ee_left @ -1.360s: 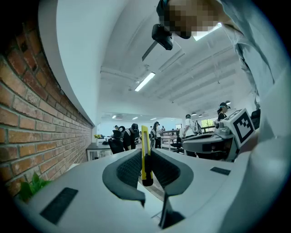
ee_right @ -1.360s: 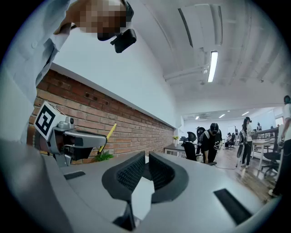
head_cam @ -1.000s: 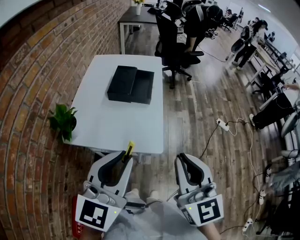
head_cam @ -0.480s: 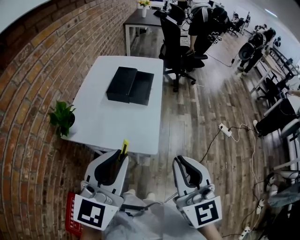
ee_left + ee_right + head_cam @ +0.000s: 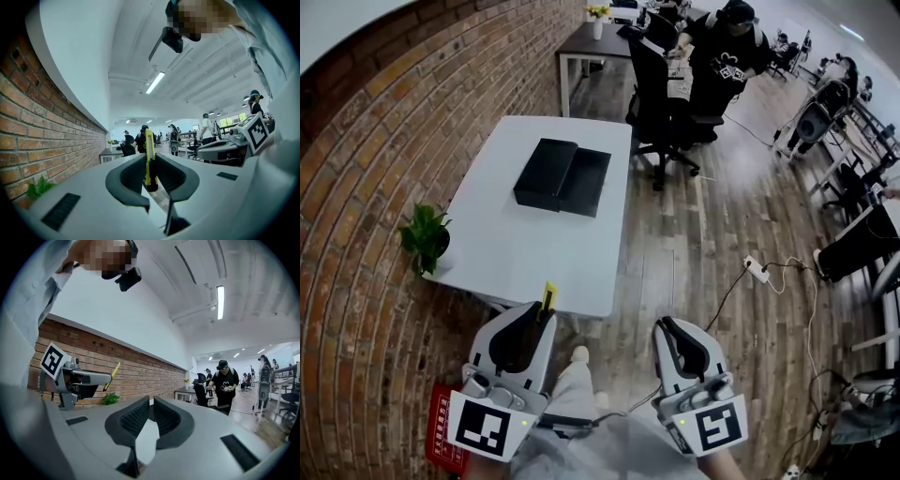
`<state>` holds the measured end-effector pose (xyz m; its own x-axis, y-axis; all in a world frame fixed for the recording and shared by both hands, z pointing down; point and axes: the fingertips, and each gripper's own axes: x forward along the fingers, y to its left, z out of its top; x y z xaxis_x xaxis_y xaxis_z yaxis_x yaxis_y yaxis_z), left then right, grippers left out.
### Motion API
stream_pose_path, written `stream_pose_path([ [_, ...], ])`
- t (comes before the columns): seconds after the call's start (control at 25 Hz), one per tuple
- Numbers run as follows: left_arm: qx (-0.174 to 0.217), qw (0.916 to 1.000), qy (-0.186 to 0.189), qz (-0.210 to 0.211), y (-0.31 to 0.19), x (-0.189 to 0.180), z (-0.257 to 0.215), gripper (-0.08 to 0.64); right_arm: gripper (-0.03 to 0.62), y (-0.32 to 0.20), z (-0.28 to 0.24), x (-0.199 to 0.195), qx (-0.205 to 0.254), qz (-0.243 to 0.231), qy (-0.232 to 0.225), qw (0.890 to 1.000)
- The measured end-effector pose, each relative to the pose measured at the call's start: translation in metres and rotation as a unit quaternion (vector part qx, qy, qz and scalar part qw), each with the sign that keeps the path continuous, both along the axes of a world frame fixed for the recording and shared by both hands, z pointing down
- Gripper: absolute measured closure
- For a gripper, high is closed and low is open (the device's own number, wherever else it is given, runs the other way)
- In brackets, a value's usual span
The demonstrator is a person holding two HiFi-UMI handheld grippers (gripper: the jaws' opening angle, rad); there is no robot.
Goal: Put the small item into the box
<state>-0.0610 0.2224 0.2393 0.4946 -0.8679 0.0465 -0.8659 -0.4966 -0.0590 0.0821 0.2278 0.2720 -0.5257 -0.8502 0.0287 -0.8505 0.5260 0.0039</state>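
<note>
A black box [image 5: 546, 172] lies on the white table [image 5: 516, 253], its open tray half [image 5: 585, 182] on the right side. My left gripper [image 5: 546, 317] hangs in front of the table's near edge, shut on a slim yellow utility knife [image 5: 548, 295] that sticks up from the jaws. In the left gripper view the knife [image 5: 149, 152] stands upright between the pads of that gripper [image 5: 150, 164]. My right gripper [image 5: 666, 330] is beside it over the wooden floor, shut and with nothing between its pads [image 5: 149, 411]. The right gripper view shows the left gripper [image 5: 84, 379] with the knife [image 5: 111, 375].
A brick wall runs along the left. A small potted plant [image 5: 426, 240] sits at the table's left corner. Behind the table stand a black office chair [image 5: 661, 103] and a person [image 5: 727, 56] at a dark desk. A power strip with cables [image 5: 757, 270] lies on the floor.
The head view has drifted so the table and box sit slightly lower and to the right. A shoe now shows between the grippers. The left gripper has kept its hold on the knife.
</note>
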Motion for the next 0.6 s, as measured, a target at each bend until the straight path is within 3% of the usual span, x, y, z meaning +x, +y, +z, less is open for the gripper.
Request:
stream_pose_path([
  [0.6, 0.004, 0.9997, 0.006, 0.024, -0.124, -0.004, -0.002, 0.486, 0.537, -0.109, -0.004, -0.005, 0.000, 0.024, 0.012, 1.000],
])
